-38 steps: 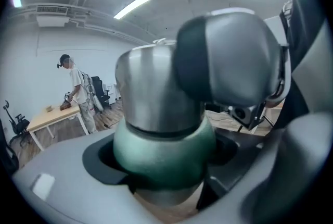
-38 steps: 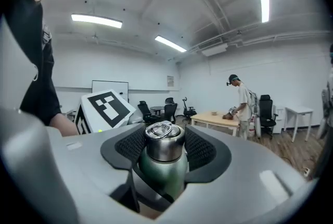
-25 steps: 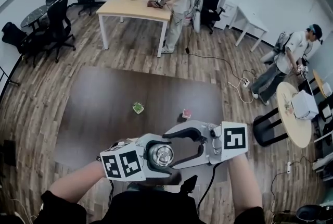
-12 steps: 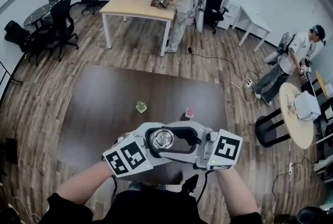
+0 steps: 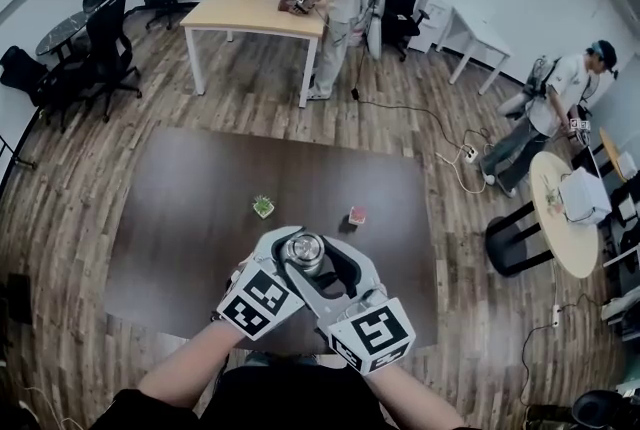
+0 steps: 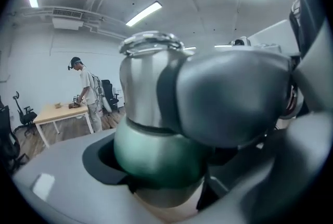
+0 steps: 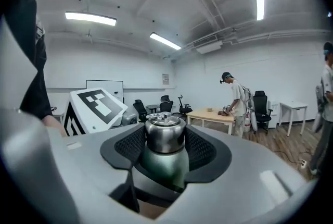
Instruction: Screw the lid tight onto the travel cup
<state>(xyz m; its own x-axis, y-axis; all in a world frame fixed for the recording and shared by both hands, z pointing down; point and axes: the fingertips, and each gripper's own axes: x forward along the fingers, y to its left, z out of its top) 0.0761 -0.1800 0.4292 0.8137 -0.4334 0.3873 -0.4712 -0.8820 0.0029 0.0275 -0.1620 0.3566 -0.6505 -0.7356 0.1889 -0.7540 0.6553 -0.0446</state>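
- Head view: the left gripper (image 5: 288, 256) and the right gripper (image 5: 328, 268) come in from the near left and near right and meet over the near middle of a dark brown, matt table (image 5: 190, 208).
- Both have smooth, pale grey curved shells, and each carries a cube of black-and-white square markers.
- Between their tips sits the lid (image 5: 305, 250), which from above is a round disc of polished steel.
- Farther out on the table lie a small green object (image 5: 263, 206) and, to its right, a small pink one (image 5: 356, 215), apart from each other. The floor (image 5: 420, 128) around the table is wood plank.
- Left gripper view: the travel cup (image 6: 156, 158) stands upright and fills the middle. It has a rounded, glossy green body below and a straight brushed-steel section above, topped by a shiny rim.
- The green body is seated in the notch of the left gripper's dark rubbery pad (image 6: 99, 163). The jaws stand fairly wide and are clamped on the cup's body.
- A bulky, smooth grey part of the right gripper crosses in front of the cup on the right.
- Right gripper view: the steel lid is a short cylinder with a small knob on its flat top, and the green body shows beneath it.
- The dark pads (image 7: 127, 147) have a fine mesh texture and lie against the lid on both sides. These jaws have just been closing and now grip the lid at a moderate opening.
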